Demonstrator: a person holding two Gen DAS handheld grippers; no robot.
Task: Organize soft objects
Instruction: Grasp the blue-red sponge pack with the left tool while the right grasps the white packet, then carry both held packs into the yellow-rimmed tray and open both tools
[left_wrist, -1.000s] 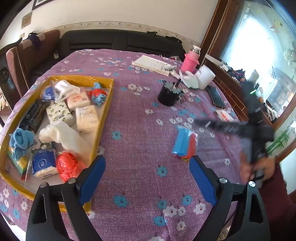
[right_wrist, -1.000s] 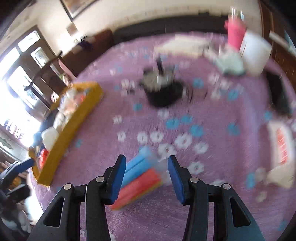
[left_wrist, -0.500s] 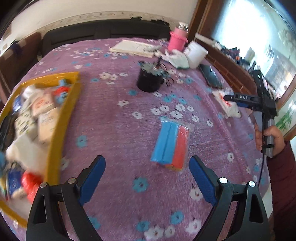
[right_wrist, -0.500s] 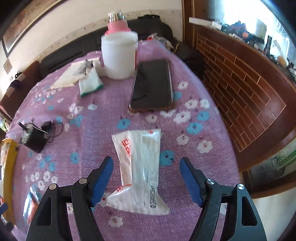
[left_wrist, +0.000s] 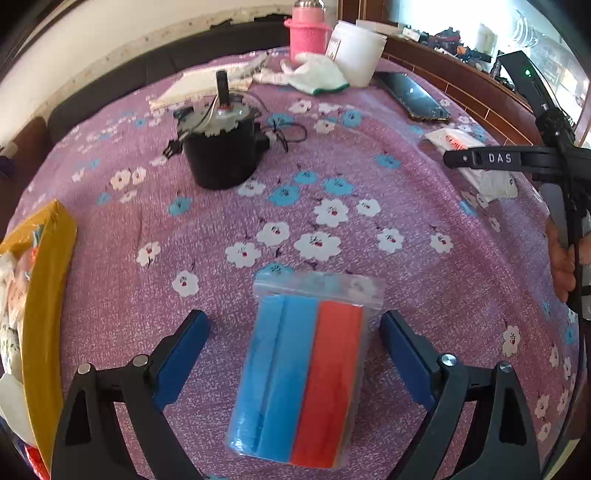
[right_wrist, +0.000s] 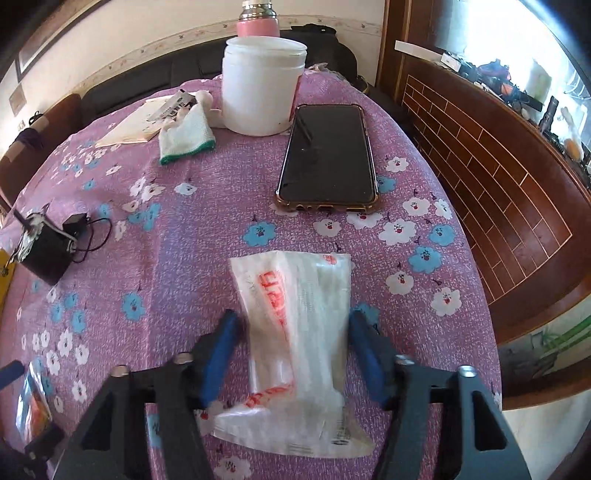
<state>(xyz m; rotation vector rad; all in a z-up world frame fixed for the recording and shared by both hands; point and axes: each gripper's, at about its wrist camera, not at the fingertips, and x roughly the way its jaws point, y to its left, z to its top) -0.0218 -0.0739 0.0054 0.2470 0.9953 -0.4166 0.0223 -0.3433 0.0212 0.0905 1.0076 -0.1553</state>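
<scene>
Two pick-ups are getting under way on the purple flowered tablecloth (left_wrist: 424, 229), with the yellow tray (left_wrist: 48, 295) of sorted soft items waiting at its left edge. The left gripper (left_wrist: 295, 332) is straddling the bagged blue and red sponges (left_wrist: 299, 373), jaws wide and clear of it. The right gripper (right_wrist: 291, 332), its jaws just closing, is flanking the white tissue packet (right_wrist: 299, 332), contact uncertain. Next, I judge, each squeezes gently, then lifts toward the tray.

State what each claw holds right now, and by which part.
Nothing is gripped yet. The left claw straddles the blue-and-red sponge pack; the right claw, just closing, flanks the white tissue packet.
</scene>
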